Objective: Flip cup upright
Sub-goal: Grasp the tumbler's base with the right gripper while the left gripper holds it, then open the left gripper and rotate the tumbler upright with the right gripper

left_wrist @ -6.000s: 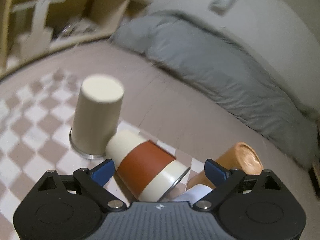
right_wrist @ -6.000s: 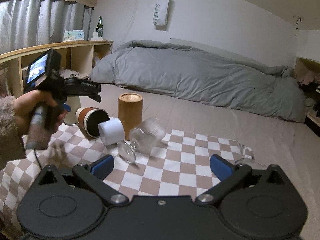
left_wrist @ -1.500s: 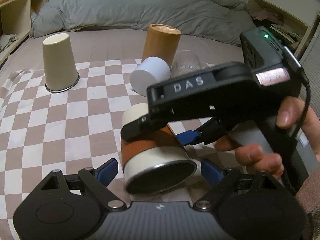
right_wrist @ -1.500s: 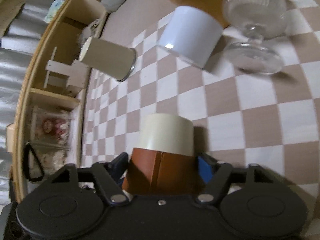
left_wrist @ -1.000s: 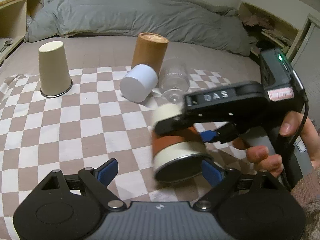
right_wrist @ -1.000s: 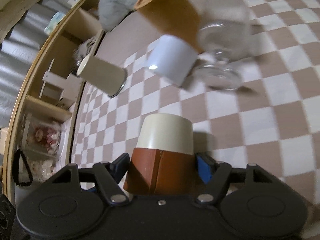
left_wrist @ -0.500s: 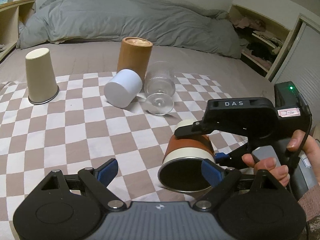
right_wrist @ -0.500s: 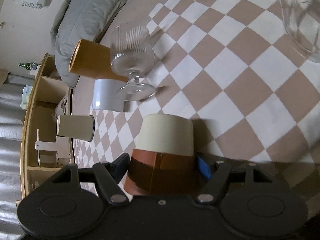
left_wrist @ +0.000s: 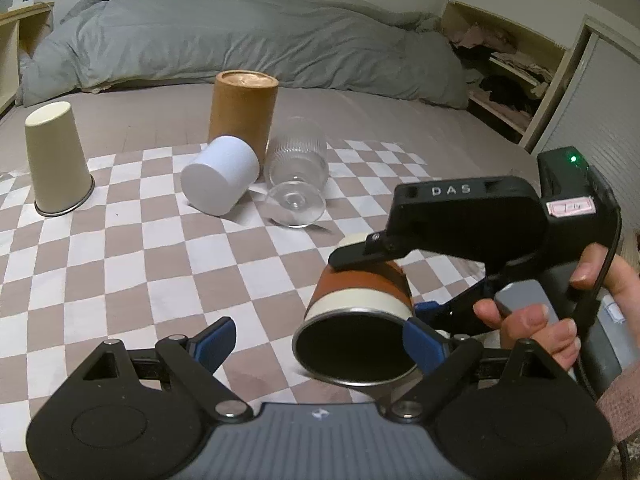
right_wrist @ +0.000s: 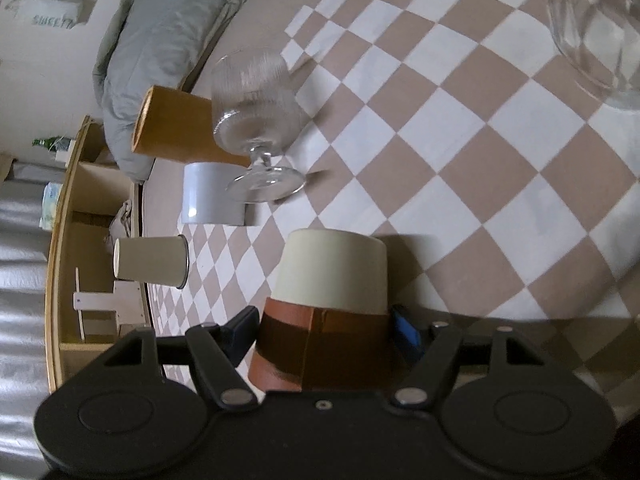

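A cream cup with a brown sleeve [left_wrist: 360, 292] is held in my right gripper [right_wrist: 325, 330], which is shut on its sleeve [right_wrist: 320, 352]. The cup hangs tilted above the checkered cloth [left_wrist: 132, 248], its dark open mouth facing my left gripper [left_wrist: 320, 338] and its closed base [right_wrist: 332, 264] pointing away. My left gripper is open and empty, just in front of the cup's mouth. The right gripper's black body [left_wrist: 472, 216] and the hand that holds it show at the right of the left wrist view.
On the cloth: a cream cup upside down [left_wrist: 56, 160], a white cup on its side [left_wrist: 220, 186], a ribbed stemmed glass on its side [left_wrist: 296, 168], a tall brown cylinder [left_wrist: 243, 116]. Another clear glass [right_wrist: 592, 24] lies at the right. Grey duvet [left_wrist: 240, 44] behind, shelves [right_wrist: 80, 240] left.
My right gripper has carried the cup rightward over the cloth, away from the other cups, still gripping it. The left gripper has pulled back and stays open.
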### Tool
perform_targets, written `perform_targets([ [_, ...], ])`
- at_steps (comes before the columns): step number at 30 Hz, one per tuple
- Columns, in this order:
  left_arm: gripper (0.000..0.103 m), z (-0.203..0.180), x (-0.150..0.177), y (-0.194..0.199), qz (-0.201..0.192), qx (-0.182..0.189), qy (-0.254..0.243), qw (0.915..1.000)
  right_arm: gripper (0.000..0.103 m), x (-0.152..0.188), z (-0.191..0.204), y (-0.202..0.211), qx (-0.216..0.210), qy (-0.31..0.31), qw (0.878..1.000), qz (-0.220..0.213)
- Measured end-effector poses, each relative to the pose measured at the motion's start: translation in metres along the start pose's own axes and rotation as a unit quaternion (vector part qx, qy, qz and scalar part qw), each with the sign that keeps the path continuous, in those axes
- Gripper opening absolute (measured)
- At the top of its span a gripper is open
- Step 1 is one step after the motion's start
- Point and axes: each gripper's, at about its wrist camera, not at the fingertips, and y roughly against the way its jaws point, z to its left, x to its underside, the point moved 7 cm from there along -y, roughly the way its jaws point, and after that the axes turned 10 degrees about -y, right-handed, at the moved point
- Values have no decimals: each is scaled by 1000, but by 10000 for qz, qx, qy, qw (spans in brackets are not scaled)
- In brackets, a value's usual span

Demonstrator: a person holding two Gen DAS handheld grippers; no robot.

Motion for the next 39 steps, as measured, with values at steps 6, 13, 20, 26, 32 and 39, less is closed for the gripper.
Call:
perform_targets([
  [6,93,-6,3,-6,50,69,-72,9999,72,-4,-6,0,-138,-430,9990,-6],
  [13,96,-12,13,-23,227,-5,-246,9994,72,2,-17,-4,-380,-1361,9899,59],
  [20,96,-7,21,-30,330,-60,-321,9989,73,8,-16,-3,-273,-1181,9924,192],
  [26,96,1,25,-27,352,-93,-322,9988,84,2,-5,17,-225,-300,9992,150],
  [32,96,9,30,-29,486,-185,-285,9982,84,-2,22,40,54,1707,9852,-151],
  [39,96,14,32,-33,578,-190,-278,9978,80,-21,55,21,-154,2745,9613,-197],
])
